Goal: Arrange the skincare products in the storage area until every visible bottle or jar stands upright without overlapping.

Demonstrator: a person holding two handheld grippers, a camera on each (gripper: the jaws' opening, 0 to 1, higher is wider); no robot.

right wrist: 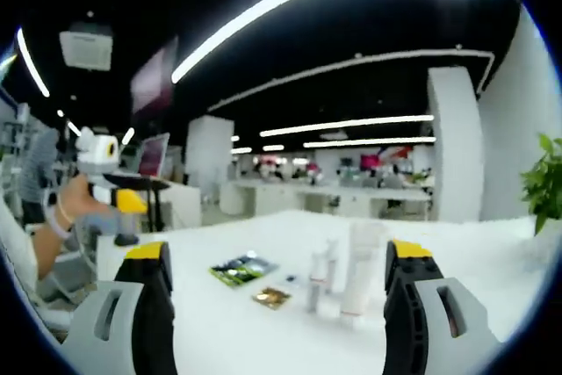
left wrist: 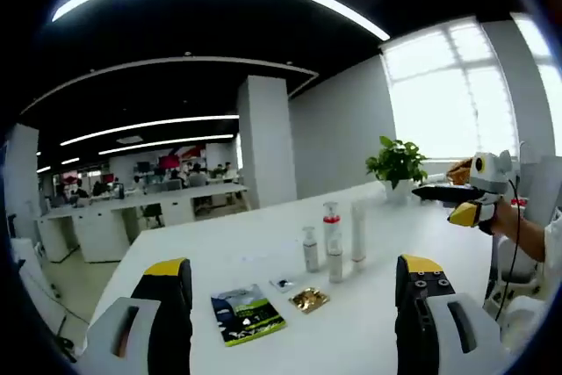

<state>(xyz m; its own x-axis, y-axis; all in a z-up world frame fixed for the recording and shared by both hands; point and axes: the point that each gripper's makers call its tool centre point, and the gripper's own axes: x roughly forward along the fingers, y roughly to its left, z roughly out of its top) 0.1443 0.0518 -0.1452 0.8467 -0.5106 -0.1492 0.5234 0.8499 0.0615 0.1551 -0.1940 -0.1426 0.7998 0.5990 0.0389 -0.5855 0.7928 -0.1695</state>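
While both grippers, left gripper (left wrist: 294, 305) and right gripper (right wrist: 277, 305), hover spread wide and empty, the skincare bottles (left wrist: 332, 241) stand clustered mid-frame on the white table (left wrist: 211, 252), beside a green sachet (left wrist: 247, 313). I'd approach slowly, gripping low so neighbours don't topple.

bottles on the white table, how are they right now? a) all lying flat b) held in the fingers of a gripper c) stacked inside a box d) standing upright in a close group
d: the bottles stand upright in a tight cluster on the white table, beside a green packet and a small gold sachet, with neither gripper touching them.
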